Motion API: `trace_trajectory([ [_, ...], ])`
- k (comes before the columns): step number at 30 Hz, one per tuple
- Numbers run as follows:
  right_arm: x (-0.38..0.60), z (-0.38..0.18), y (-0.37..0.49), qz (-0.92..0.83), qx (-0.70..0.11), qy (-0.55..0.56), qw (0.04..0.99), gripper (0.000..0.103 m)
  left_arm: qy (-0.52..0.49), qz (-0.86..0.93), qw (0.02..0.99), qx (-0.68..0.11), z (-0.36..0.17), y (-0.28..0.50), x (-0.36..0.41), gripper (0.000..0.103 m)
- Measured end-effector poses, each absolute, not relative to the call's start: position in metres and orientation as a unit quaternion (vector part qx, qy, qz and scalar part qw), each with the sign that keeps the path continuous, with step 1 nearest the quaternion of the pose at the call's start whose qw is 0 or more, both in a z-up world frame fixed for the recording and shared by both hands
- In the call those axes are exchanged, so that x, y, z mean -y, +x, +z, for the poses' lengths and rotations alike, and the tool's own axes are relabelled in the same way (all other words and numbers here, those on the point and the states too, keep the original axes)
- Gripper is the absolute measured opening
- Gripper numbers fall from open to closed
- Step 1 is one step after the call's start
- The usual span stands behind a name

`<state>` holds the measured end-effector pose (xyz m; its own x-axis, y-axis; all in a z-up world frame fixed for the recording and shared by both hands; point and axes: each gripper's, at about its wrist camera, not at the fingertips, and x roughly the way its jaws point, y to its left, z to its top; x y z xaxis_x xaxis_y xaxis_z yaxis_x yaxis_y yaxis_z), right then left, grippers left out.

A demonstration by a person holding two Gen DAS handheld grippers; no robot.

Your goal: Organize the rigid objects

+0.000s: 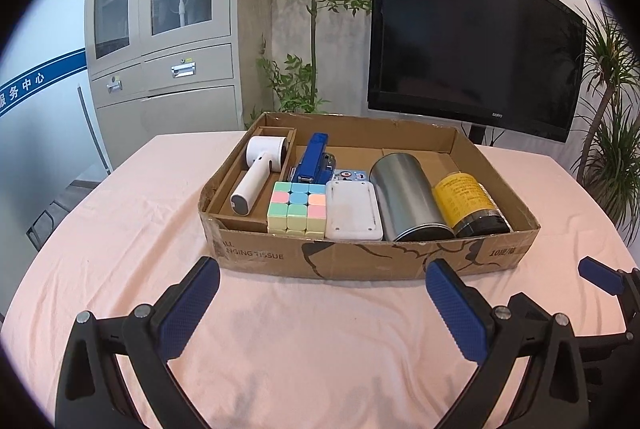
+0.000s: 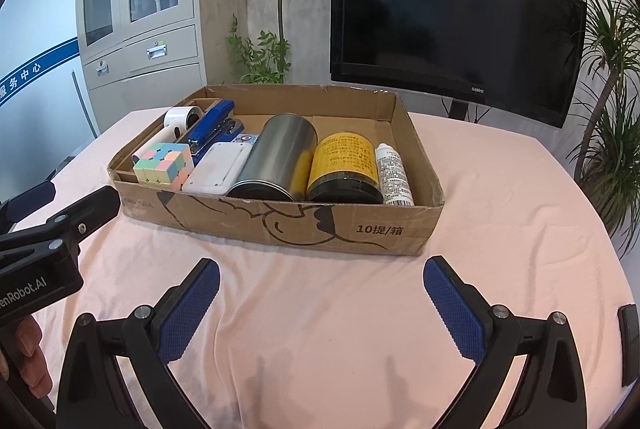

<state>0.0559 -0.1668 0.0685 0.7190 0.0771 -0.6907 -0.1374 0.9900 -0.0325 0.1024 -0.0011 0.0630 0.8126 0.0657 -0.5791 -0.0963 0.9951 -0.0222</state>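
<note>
Only the right wrist view shows the white bottle [image 2: 394,175], lying at the right end of the cardboard box [image 2: 280,225] just beside the yellow-labelled jar [image 2: 346,165]; in the left wrist view that corner is hidden behind the jar. The right wrist view also catches the person's hand [image 2: 28,361] behind the left gripper's body and a dark object [image 2: 631,343] at the table edge. The left wrist view shows the white handheld device [image 1: 260,173] whole in its own narrow compartment, partly blocked in the other view.

The box sits on the pink tablecloth [image 1: 300,329] and holds 7 things: 1 handheld device, 1 pastel cube [image 1: 297,207], 1 blue stapler [image 1: 314,159], 1 white case [image 1: 353,211], 1 metal tin [image 1: 406,195], 1 jar, 1 bottle.

2 grippers hover before the box: left gripper [image 1: 322,303] and right gripper [image 2: 321,303], both spread wide, gripping nothing.
</note>
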Motion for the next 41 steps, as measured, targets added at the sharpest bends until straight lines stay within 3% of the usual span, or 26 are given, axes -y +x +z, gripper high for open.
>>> trace_trajectory([
  [41,0.141,0.055,0.05,0.034,-0.38,-0.032,0.924,0.102,-0.039,0.014,0.944,-0.328,0.049,0.12,-0.009,0.102],
])
